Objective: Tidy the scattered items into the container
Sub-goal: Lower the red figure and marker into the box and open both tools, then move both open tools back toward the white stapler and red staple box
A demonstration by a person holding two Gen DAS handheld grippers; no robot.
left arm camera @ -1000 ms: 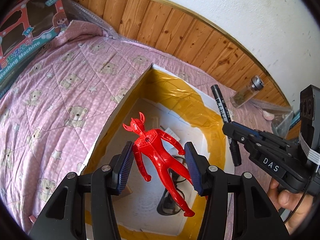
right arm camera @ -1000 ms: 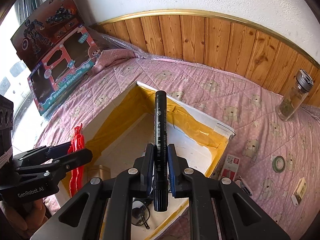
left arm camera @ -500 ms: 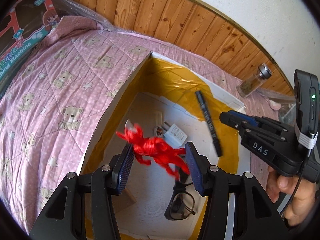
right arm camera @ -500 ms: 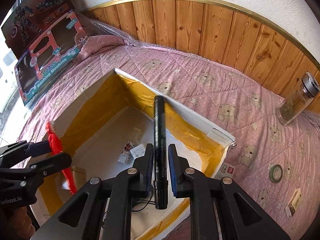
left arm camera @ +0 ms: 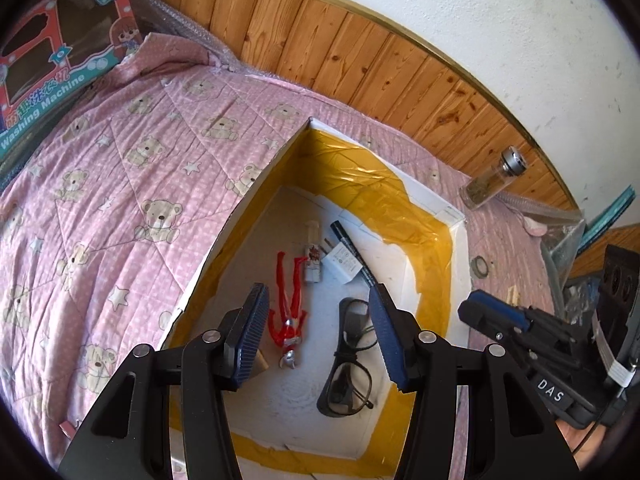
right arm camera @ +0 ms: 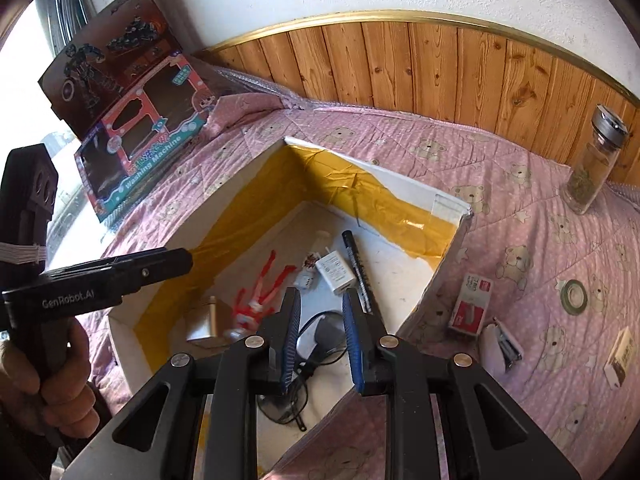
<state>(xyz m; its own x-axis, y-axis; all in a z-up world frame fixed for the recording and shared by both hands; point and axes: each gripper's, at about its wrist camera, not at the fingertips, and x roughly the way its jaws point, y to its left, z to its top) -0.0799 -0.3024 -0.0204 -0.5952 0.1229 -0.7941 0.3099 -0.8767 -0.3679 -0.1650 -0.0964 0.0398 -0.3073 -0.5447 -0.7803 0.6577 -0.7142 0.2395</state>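
L gripper [left arm camera: 318, 330] spread, empty, over box [left arm camera: 456, 276]; R gripper [right arm camera: 320, 334] opening, nothing btwn. Red figure [left arm camera: 289, 312], marker [right arm camera: 357, 268] lie on box floor. Stapler box [right arm camera: 469, 304], tape roll [right arm camera: 573, 297] on quilt, likely next.

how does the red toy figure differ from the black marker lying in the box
The red toy figure is bright red with spread limbs and a silver head; the black marker is a slim, straight black stick with pale print.
The figure lies near the box's middle, head toward the camera; the marker lies further right, beside the white charger.
Both lie loose on the box floor, gripped by nothing.
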